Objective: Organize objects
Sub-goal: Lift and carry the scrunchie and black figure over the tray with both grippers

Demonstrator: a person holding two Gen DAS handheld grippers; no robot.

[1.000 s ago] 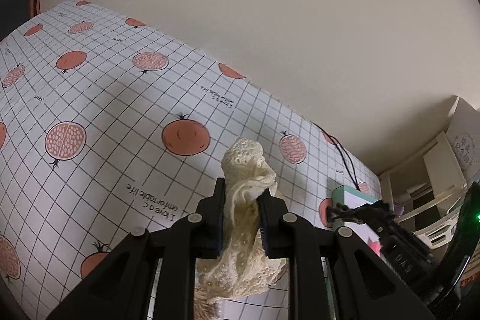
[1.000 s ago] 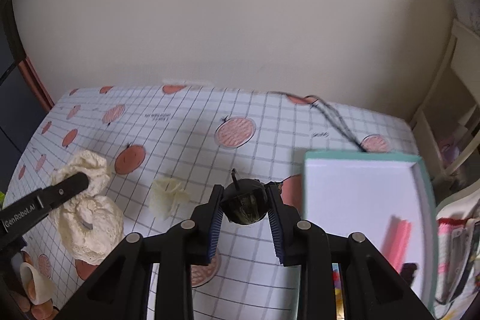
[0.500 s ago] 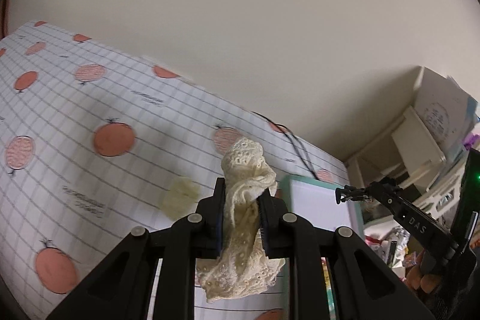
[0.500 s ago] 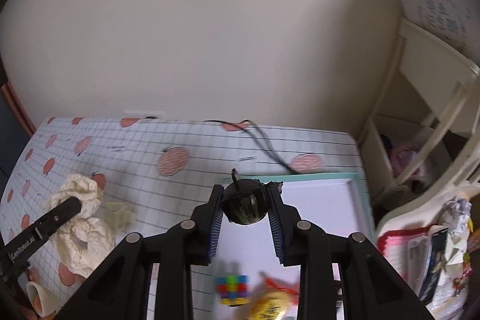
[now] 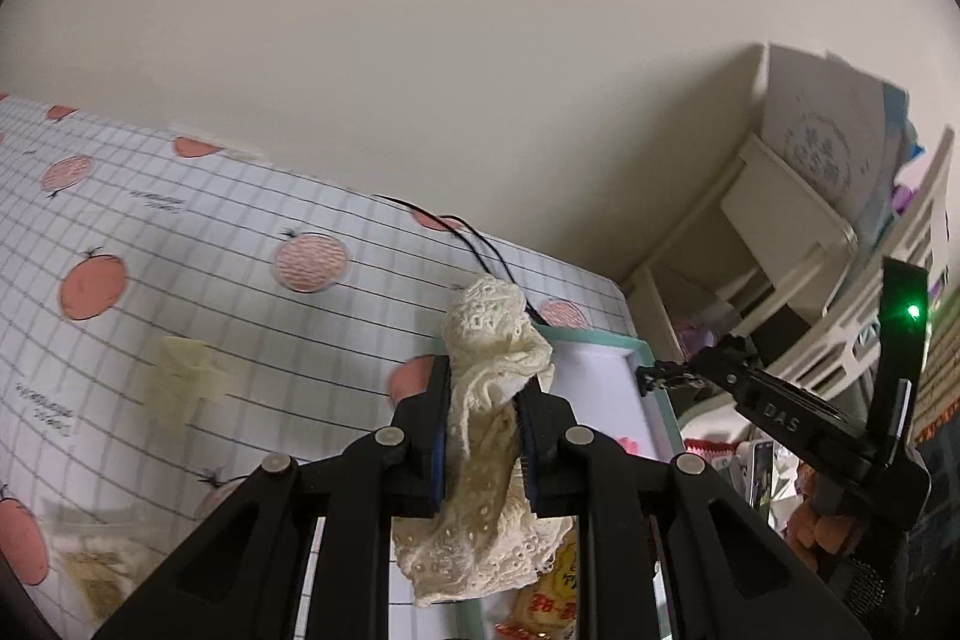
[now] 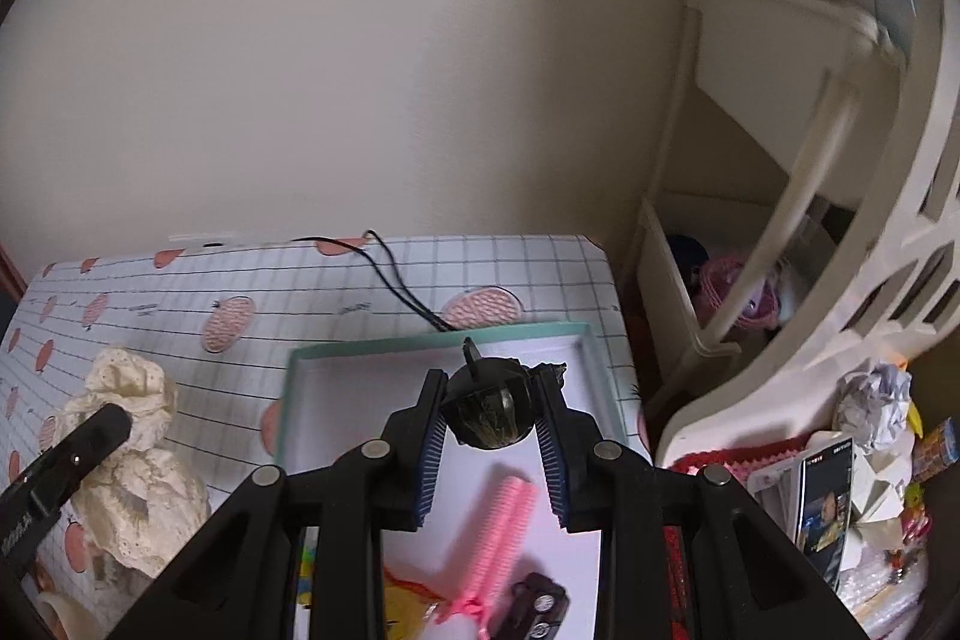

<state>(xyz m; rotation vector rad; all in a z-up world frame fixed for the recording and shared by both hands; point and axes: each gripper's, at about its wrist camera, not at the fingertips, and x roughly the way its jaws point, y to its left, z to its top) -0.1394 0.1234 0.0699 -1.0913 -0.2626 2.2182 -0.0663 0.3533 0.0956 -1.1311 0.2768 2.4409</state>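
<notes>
plain cream wall (image 5: 456, 40), white shelf unit (image 6: 774, 112) in the corner, fruit-print gridded tablecloth (image 5: 180, 244)

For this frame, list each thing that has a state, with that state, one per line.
Left gripper: shut on the lace cloth.
Lace cloth: pinched in the middle, hanging bunched above the table.
Right gripper: shut on the dark round object.
Dark round object: held above the tray.
Tray: open, partly filled.
Pink comb: lying flat in the tray.
Small cream piece: loose on the tablecloth.
</notes>
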